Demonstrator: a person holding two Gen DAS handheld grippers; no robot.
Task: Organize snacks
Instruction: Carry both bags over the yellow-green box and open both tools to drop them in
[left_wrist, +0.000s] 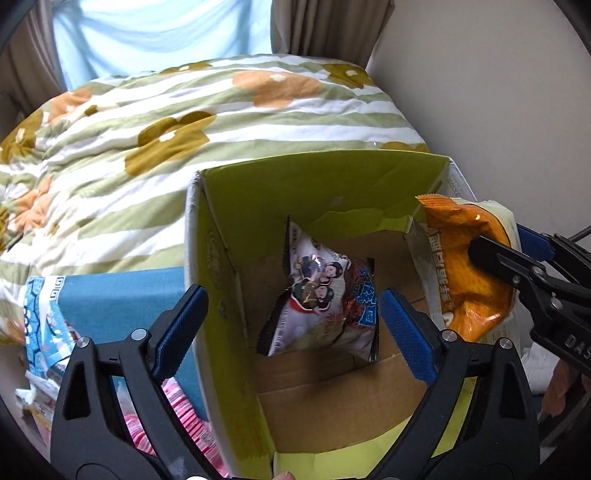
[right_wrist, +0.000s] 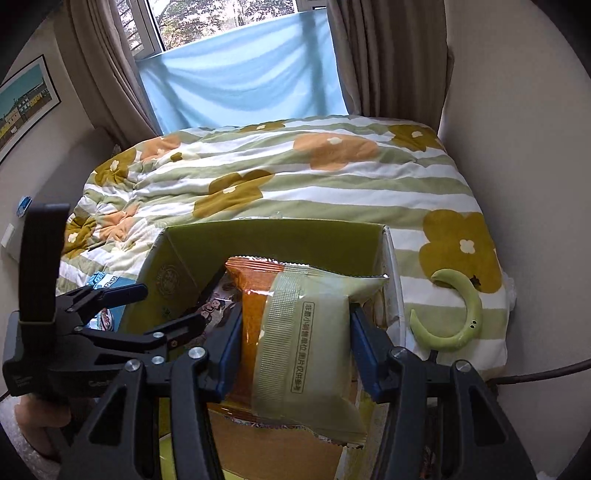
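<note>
An open cardboard box (left_wrist: 221, 258) with green flaps stands at the foot of the bed. A white snack bag with cartoon figures (left_wrist: 325, 295) lies inside it. My left gripper (left_wrist: 291, 317) is open above the box, its blue pads on either side of that bag without touching it. My right gripper (right_wrist: 295, 343) is shut on an orange and pale green snack packet (right_wrist: 306, 347) and holds it over the box's right side (right_wrist: 388, 258). The packet (left_wrist: 469, 273) and right gripper (left_wrist: 491, 254) also show in the left wrist view.
A bed with a green-striped flowered quilt (right_wrist: 295, 177) lies beyond the box. A green crescent-shaped object (right_wrist: 461, 314) rests on the quilt to the right. Blue and pink snack packs (left_wrist: 48, 325) lie left of the box. A wall (left_wrist: 498, 110) stands close on the right.
</note>
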